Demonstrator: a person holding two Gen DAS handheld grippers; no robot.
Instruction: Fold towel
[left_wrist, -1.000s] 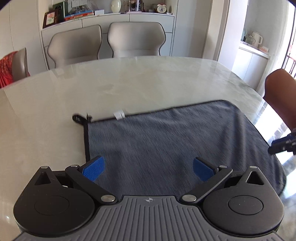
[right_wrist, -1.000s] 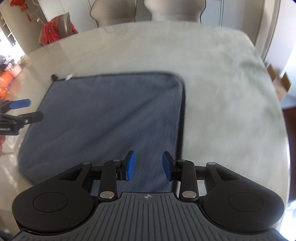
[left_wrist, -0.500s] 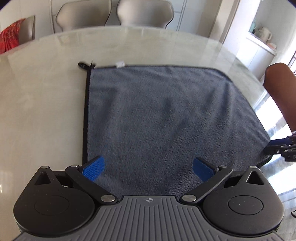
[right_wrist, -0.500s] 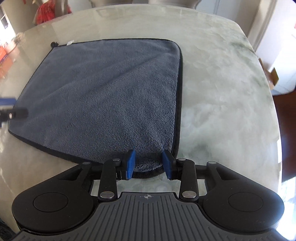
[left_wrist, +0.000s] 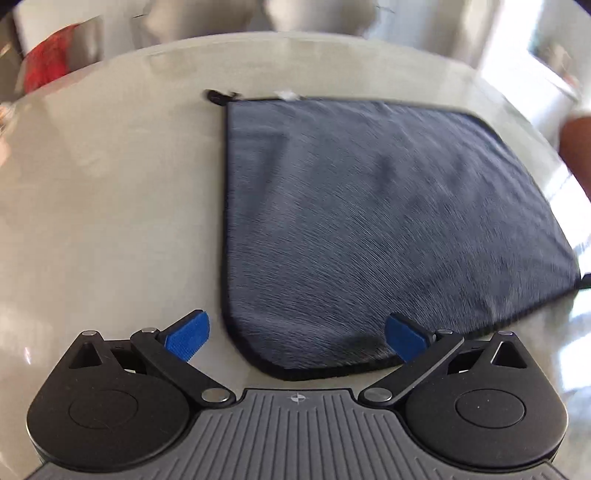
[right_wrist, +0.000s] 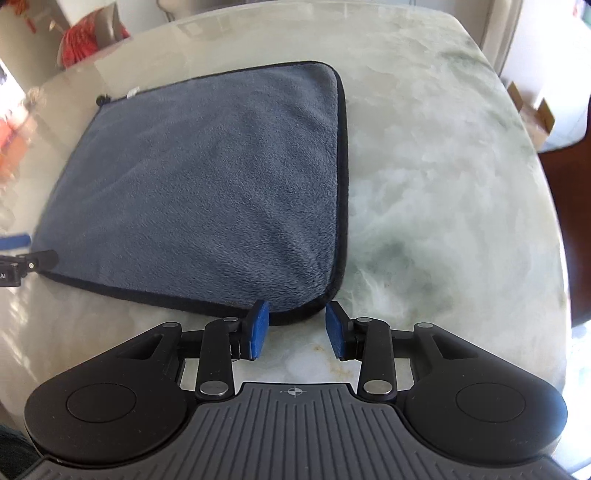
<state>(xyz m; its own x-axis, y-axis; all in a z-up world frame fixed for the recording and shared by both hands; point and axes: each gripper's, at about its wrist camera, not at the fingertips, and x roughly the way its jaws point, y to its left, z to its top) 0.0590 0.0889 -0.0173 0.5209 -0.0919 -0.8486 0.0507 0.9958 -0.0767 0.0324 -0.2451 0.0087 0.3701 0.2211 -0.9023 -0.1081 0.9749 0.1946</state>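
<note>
my left gripper (left_wrist: 297, 339) has its jaws spread wide over the towel's near corner, gripping nothing. my right gripper (right_wrist: 297, 328) keeps its jaws narrow and empty, just short of the other near corner. the grey towel (right_wrist: 207, 177) lies flat on the marble desk (right_wrist: 436, 206), running toward twelve o'clock.

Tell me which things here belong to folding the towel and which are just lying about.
For the job: grey towel, left hand-held gripper, right hand-held gripper, both open.
Just around: marble table, red cloth on a chair, cardboard box.
</note>
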